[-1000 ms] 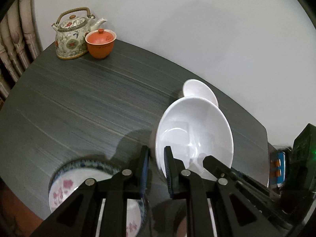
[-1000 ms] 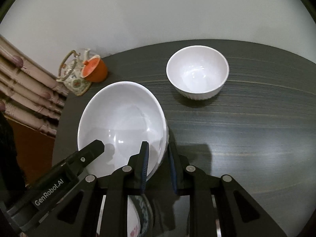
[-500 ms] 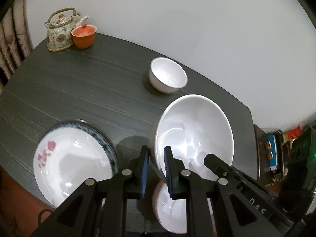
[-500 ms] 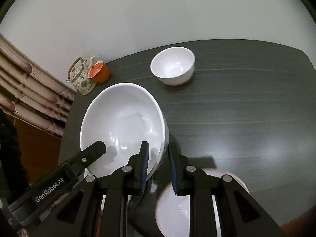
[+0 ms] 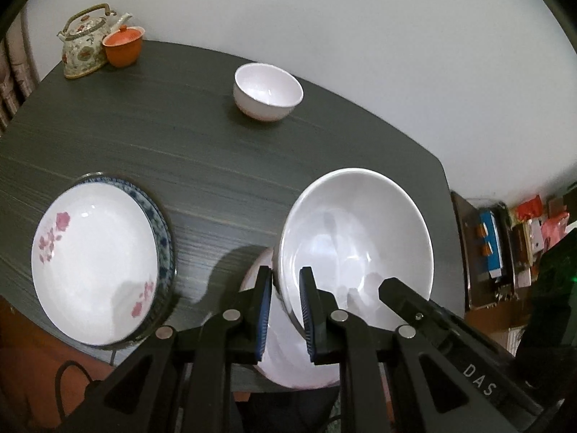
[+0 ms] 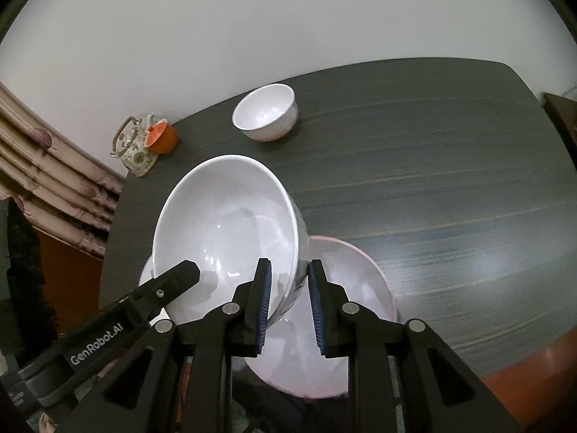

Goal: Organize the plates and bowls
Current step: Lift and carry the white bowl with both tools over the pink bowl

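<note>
A large white bowl [image 5: 357, 238] [image 6: 230, 231] hangs tilted above the dark table [image 5: 180, 151], gripped at opposite sides of its rim. My left gripper [image 5: 285, 310] is shut on the left part of the rim. My right gripper [image 6: 289, 303] is shut on the right wall, which stands between its blue pads. Right under the bowl, at the table's front edge, lies a pale pink plate [image 5: 288, 361] [image 6: 346, 288], partly hidden. A flowered plate [image 5: 93, 263] rests on a blue-rimmed plate [image 5: 164, 238] to the left. A small white bowl [image 5: 267, 92] [image 6: 265, 112] stands further back.
A flowered teapot [image 5: 84, 45] [image 6: 135, 148] and an orange lidded cup [image 5: 122, 50] [image 6: 162, 139] stand at the far left corner by the wall. A shelf with packets [image 5: 505, 245] is past the table's right edge. Bare tabletop [image 6: 432, 180] stretches to the right.
Both grippers have carried the large bowl away from over the flowered plate, rightward along the front edge. The pink plate has come into view beneath it, and the teapot looks farther off.
</note>
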Tool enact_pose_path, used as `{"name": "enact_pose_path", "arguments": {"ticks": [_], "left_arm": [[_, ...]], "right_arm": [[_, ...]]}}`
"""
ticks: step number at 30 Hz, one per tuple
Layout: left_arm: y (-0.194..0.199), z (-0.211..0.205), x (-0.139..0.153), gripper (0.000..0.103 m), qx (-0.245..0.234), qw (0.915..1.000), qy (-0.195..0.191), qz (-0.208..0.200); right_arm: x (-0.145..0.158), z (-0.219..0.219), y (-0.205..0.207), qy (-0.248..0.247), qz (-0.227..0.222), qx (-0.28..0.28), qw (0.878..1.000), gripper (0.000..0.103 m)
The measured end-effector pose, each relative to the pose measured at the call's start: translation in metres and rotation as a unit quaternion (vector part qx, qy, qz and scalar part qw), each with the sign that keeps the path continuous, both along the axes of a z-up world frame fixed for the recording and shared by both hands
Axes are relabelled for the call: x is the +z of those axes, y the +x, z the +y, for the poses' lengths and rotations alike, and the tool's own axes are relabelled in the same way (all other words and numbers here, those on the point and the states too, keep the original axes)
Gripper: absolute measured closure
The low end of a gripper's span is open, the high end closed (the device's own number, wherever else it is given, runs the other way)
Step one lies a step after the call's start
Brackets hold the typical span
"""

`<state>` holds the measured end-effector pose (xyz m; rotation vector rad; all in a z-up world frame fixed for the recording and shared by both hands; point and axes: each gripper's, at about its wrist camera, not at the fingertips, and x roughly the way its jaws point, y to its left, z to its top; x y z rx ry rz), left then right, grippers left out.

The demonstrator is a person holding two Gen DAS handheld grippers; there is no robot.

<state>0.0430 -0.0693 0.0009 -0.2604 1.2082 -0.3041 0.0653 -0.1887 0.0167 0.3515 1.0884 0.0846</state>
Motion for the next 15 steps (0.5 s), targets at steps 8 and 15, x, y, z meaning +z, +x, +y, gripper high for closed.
{"name": "enact_pose_path", "arguments": {"ticks": [8, 15], "left_arm": [[-0.012, -0.014, -0.023, 0.087, -0.013, 0.9994, 0.017, 0.026], [-0.019, -0.018, -0.04, 0.087, -0.017, 0.9985, 0.033, 0.039]], "right_arm": [[-0.014, -0.017, -0.024, 0.005, 0.015, -0.013, 1.0, 0.081], [-0.034, -0.02, -0.031, 0.003, 0.036, -0.016, 0.999, 0.081]]}}
